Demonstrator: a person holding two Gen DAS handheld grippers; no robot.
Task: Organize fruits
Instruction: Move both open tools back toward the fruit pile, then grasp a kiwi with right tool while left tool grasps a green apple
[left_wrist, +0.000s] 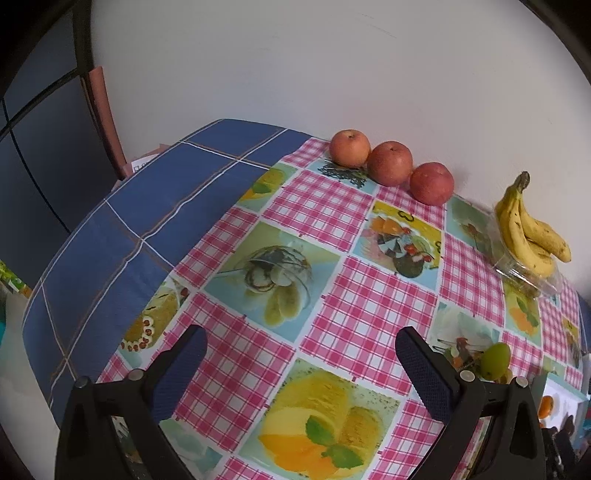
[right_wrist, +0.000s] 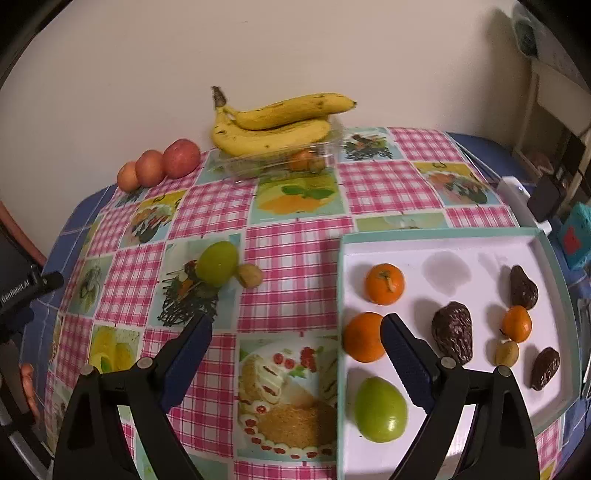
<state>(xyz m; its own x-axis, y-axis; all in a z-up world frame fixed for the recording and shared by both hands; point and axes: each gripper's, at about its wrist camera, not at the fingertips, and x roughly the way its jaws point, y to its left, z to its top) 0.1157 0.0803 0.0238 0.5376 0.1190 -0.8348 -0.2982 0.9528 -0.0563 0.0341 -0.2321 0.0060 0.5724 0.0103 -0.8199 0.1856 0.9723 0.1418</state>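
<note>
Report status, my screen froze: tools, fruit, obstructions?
Left tool open, empty. Right tool open, empty. Green fruit and small nut loose on tablecloth, outside tray. Nothing blocking.

My left black two-finger gripper (left_wrist: 301, 345) points steeply down, its jaws spread wide with nothing between the dark blue ribbed pads (left_wrist: 424, 373). My right black two-finger gripper (right_wrist: 297, 328) tilts down at much the same angle, its jaws also standing wide apart and empty, the blue textured pads (right_wrist: 404, 360) touching nothing. Both black frames fill the lower edge of each view.
</note>
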